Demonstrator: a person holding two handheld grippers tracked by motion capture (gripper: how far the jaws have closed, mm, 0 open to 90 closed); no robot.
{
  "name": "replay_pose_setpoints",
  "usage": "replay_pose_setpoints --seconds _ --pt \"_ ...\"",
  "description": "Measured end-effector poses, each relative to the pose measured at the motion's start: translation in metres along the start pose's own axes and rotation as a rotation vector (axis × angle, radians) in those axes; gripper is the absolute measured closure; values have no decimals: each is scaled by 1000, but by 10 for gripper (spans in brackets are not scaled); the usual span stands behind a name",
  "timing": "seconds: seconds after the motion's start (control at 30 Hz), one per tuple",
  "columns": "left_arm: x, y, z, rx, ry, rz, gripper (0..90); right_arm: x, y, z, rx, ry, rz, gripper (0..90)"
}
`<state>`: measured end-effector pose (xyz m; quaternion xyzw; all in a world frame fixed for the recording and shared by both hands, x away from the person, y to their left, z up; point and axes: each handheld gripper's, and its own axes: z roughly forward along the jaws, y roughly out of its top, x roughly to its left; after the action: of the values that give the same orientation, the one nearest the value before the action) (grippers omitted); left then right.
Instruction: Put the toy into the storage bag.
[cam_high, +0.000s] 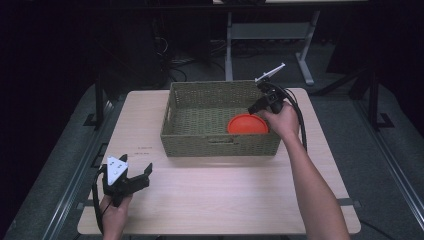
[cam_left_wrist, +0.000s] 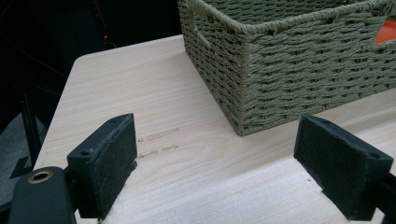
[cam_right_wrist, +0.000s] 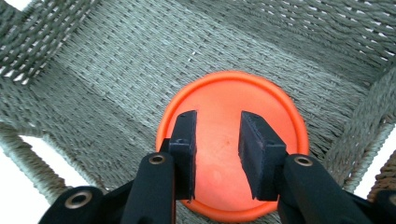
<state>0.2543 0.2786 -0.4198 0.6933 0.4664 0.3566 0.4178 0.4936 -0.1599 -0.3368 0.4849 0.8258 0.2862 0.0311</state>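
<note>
Right gripper (cam_high: 256, 106) is over the near-right corner of the rectangular olive-green woven basket (cam_high: 218, 143), pointing down into it. In the right gripper view its gripper (cam_right_wrist: 217, 149) has the jaws at a narrow gap with nothing between the pads. They hang above the round orange plastic plate (cam_right_wrist: 273, 112); can't tell if the tips touch it.

The plate (cam_high: 246, 125) lies flat on the basket floor, in the near-right corner, close against the near wall and the right wall. In the left gripper view a sliver of orange (cam_left_wrist: 385, 31) shows through the handle slot in the basket's (cam_left_wrist: 289, 70) wall.

The basket sits on the light wood-grain table (cam_high: 220, 200), toward the far side, roughly centred. One long side faces the person.

Left gripper (cam_high: 134, 181) is at the near-left corner of the table, well apart from the basket, with the grey three-cornered plate on top. Its own view (cam_left_wrist: 215, 154) shows jaws spread wide and empty, just above the bare tabletop (cam_left_wrist: 154, 102), aimed at the basket's near-left corner. Faint scuff marks (cam_left_wrist: 159, 140) are on the wood ahead of the left pad.

The person's right hand (cam_high: 281, 120) grips the right tool at the basket's right rim; the left hand (cam_high: 114, 207) holds the other near the table edge.
</note>
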Motion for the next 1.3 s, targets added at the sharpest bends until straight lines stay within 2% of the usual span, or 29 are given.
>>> replay_pose_setpoints --seconds 0.6,0.67,1.0,1.3 --pt "-2 0 0 -2 -3 2 127 6 -9 -2 20 49 -13 529" --pt "-2 0 0 2 -4 5 128 7 -9 -4 13 48 -27 510" --pt "-2 0 0 -1 -4 5 128 9 -12 -12 1 84 -26 417" --pt "-3 0 1 -1 -3 5 128 10 -25 -23 -33 120 -35 346"
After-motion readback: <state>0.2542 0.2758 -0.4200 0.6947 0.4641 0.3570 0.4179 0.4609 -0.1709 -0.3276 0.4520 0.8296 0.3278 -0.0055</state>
